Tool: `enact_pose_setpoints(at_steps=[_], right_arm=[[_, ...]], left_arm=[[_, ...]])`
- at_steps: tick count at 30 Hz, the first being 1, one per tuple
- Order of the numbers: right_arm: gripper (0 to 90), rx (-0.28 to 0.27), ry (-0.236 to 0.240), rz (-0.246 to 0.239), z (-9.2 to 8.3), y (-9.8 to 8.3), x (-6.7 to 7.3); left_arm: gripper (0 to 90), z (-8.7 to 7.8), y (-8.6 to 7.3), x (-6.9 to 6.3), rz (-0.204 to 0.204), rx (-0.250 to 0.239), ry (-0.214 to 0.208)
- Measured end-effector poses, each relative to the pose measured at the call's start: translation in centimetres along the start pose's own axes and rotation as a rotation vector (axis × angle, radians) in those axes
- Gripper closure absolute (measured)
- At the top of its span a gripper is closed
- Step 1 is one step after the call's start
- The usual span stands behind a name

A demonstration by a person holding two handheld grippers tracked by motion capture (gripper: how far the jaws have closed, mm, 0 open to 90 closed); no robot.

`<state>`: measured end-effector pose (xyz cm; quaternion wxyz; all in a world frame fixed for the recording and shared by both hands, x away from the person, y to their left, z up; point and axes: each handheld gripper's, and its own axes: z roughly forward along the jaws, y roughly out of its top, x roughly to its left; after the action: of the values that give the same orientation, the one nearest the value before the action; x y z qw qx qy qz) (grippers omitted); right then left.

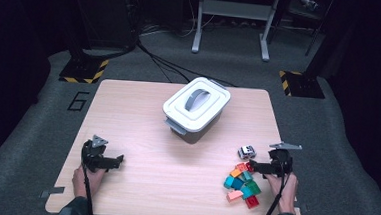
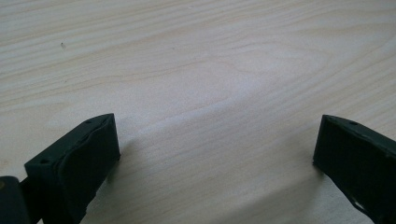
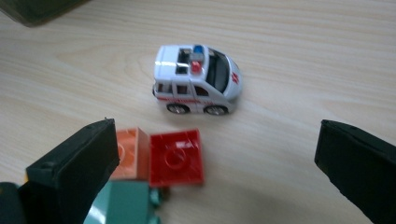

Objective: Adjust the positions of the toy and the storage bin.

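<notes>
Near the table's (image 1: 138, 184) right front corner, the right gripper (image 1: 253, 167), jaws wide and empty, faces the toy car (image 3: 196, 80) and bricks (image 1: 243, 185); the lidded box (image 1: 196, 109) remains shut, nothing packed.

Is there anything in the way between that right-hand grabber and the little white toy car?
Nothing visible blocks it. The right gripper has its jaws wide open and points at the toy car, with bare table between them. The red block and orange block lie low by its left jaw, just short of the car.
</notes>
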<state>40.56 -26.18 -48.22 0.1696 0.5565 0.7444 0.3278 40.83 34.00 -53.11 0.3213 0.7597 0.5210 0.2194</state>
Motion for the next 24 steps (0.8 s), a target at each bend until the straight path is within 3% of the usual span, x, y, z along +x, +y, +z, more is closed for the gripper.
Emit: enact_pose_setpoints(at_steps=[5, 8, 9, 12, 18, 21, 24], right_arm=[[0.0, -0.021, -0.02, -0.008, -0.6, -2.1, -0.9], [0.0, -0.032, -0.041, 0.015, -0.8, -3.6, -1.7], [0.0, -0.037, -0.058, -0.001, -0.7, -4.3, -2.0], [0.0, -0.04, -0.068, -0.006, -0.6, -4.8, -2.1], [0.1, -0.03, -0.073, -0.07, 0.1, -5.5, -2.2], [0.1, 0.004, -0.074, -0.097, 0.4, -5.5, -2.0], [0.1, -0.005, -0.07, -0.085, 0.4, -5.6, -2.1]], left_arm=[[0.0, 0.0, 0.0, 0.0, 0.0, 0.0, 0.0], [0.0, 0.0, 0.0, 0.0, 0.0, 0.0, 0.0], [0.0, 0.0, 0.0, 0.0, 0.0, 0.0, 0.0], [0.0, 0.1, 0.0, 0.0, -0.001, -0.007, 0.003], [0.0, 0.0, 0.0, 0.0, 0.001, -0.005, 0.002], [0.0, 0.0, 0.0, 0.0, 0.002, -0.004, 0.001], [0.0, 0.0, 0.0, 0.0, 0.002, -0.003, 0.0]])
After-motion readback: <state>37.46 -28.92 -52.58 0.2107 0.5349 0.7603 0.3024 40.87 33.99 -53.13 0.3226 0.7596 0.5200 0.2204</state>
